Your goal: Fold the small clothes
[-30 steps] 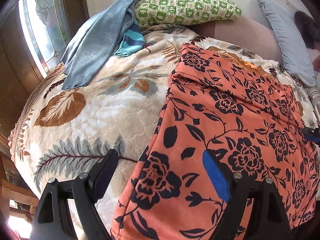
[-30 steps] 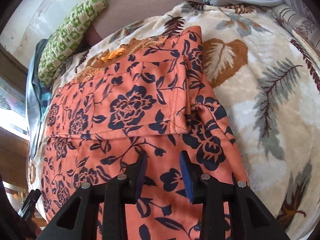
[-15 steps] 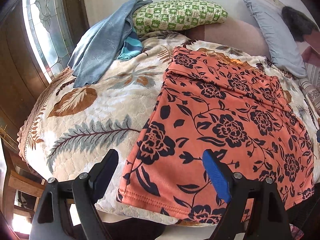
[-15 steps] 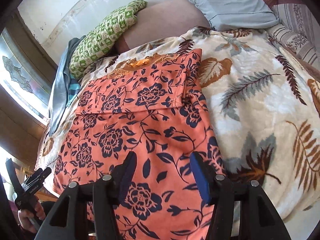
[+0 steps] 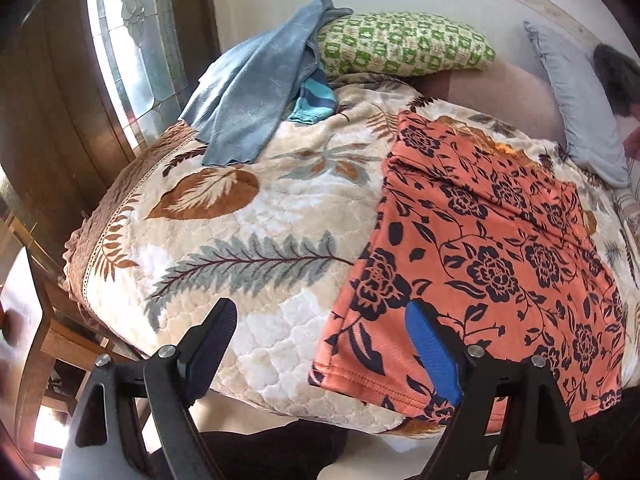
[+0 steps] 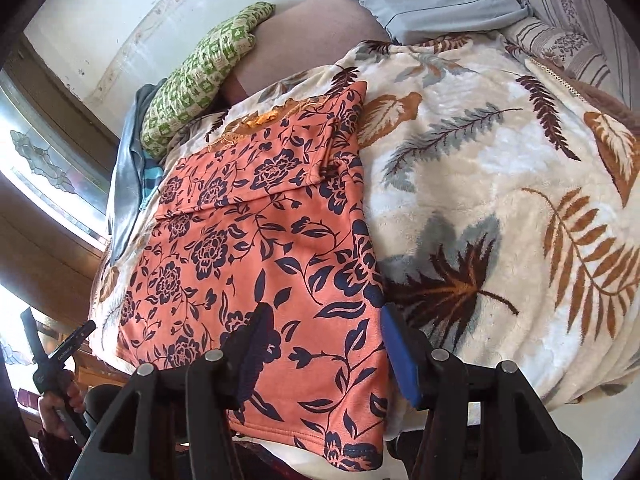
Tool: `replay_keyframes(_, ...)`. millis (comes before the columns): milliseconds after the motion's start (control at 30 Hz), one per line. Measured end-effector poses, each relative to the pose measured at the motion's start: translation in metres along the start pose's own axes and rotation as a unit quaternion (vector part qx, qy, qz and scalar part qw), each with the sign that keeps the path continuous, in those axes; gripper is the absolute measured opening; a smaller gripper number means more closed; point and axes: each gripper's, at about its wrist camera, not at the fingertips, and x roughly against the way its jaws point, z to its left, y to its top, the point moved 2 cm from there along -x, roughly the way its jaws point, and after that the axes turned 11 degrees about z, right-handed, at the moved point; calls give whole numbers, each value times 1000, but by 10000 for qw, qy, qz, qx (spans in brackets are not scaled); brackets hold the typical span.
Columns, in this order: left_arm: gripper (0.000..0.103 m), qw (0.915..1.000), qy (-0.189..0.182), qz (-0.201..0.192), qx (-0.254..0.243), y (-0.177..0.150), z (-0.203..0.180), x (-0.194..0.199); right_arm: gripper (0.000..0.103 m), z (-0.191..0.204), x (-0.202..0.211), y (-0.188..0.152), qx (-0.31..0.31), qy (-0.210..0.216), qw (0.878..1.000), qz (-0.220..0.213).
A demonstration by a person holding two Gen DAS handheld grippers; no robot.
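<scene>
Orange floral garment (image 5: 492,248), spread flat on the leaf-patterned blanket (image 5: 256,240), its far end folded over toward the near hem. Left gripper (image 5: 324,344): jaws spread wide, empty, above the garment's near left corner. Right gripper (image 6: 324,356): jaws apart, nothing pinched, above the near right edge. Beyond the left gripper, a blue-grey cloth (image 5: 256,92) drapes over a green checked pillow (image 5: 404,44). At the right view's lower left, a hand (image 6: 60,404), possibly holding the other gripper.

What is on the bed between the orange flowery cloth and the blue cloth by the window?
Only bare leafy blanket separates the orange cloth from the blue cloth, as the left wrist view shows.
</scene>
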Motion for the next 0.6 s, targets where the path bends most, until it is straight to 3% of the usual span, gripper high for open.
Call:
replay_keyframes(100,86,9997,-28,97,204,4,23,3,59,1,5,-6,43,159,9999,-52)
replay_keyframes(233,86,9974,-382,394,461,3,37,-2,59,0,1,-16,-13,348,9994,14)
replay_keyframes(500,86,9908,-887,987,258,4,11,-45,59,-4,5,-22,-149,493,9987,40)
replay_keyframes(600,85,9855,-1044,1270,421,3,11,-64,59,-4,9,-24,-135,473,9988,16)
